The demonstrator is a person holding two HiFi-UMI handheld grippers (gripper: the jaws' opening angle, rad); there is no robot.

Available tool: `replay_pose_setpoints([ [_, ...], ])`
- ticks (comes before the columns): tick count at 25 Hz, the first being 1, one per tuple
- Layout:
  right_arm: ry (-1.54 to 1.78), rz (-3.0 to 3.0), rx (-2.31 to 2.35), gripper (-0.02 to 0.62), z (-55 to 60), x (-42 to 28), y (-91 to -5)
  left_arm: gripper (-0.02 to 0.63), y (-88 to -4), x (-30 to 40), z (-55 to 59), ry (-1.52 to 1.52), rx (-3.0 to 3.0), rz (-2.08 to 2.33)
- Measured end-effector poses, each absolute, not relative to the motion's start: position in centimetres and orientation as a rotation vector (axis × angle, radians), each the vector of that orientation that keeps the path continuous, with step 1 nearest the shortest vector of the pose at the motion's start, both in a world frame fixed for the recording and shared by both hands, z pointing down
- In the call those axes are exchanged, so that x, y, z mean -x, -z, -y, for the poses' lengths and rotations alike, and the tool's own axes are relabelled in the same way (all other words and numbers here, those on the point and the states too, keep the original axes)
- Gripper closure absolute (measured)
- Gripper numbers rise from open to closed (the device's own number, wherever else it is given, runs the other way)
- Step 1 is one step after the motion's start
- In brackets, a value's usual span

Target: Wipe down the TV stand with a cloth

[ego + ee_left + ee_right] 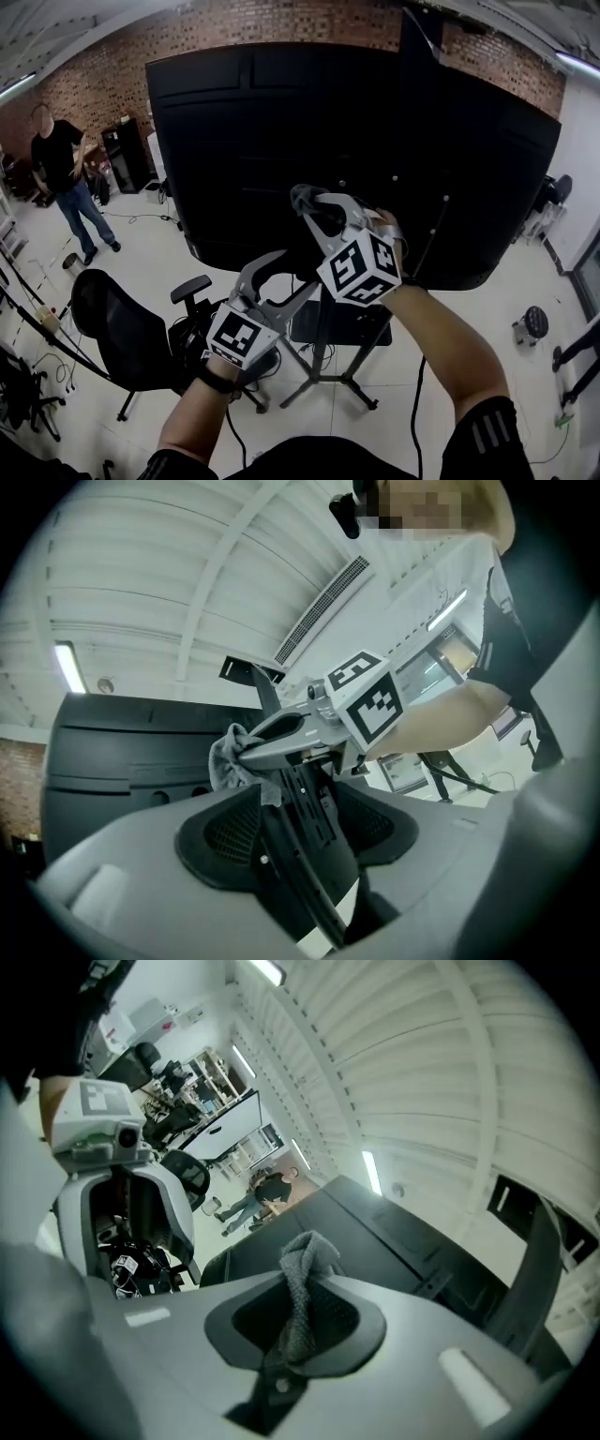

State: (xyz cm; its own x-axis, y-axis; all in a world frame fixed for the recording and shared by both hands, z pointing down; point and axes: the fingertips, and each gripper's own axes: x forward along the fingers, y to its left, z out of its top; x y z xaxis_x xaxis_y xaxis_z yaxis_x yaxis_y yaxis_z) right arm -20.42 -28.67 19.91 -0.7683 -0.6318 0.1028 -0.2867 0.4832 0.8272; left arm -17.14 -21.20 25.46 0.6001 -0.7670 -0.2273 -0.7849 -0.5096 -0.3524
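Looming across the far side, the black TV (281, 122) is turning its back panel this way and covering most of the stand (321, 352). Only the post and splayed legs are showing below the TV's lower edge. The stand is looking stiff and heavy enough to take firm rubbing, though a hard sideways push on such thin legs is probably risking a wobble. The right gripper (317, 214) is clenching the cloth (302, 196) and holding it up near the middle of the TV's back, above the post. The left gripper (292, 272) is sitting lower and nearer, to the left, with its jaws parted and gripping nothing. A dark slotted bar is showing in their gap, and what it belongs to is hard to say. The grey cloth is looking soft, light and limp. Pinching it by its bunched middle is leaving a tuft past the jaws as a wiping face. Whether that tuft is touching the TV is not showing, and the grippers are hiding the top of the post.
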Motion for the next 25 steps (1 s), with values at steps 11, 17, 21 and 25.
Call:
replay_pose_setpoints([
  [11, 1.341, 1.971, -0.692, 0.555, 33.7, 33.8, -22.6, 0.328, -26.4, 25.3, 19.5, -0.095, 2.410, -1.312],
  [17, 1.361, 1.787, -0.697, 0.555, 36.4, 36.3, -23.5, 0.330, -27.2, 28.0, 18.8, -0.105, 2.416, -1.357],
  [21, 1.316, 1.730, -0.715, 0.557, 37.9, 34.7, -24.1, 0.330, -27.2, 28.3, 18.9, -0.111, 2.437, -1.357],
  [25, 1.297, 1.676, -0.722, 0.557, 38.3, 32.9, -24.3, 0.333, -27.1, 27.4, 19.3, -0.134, 2.451, -1.320],
])
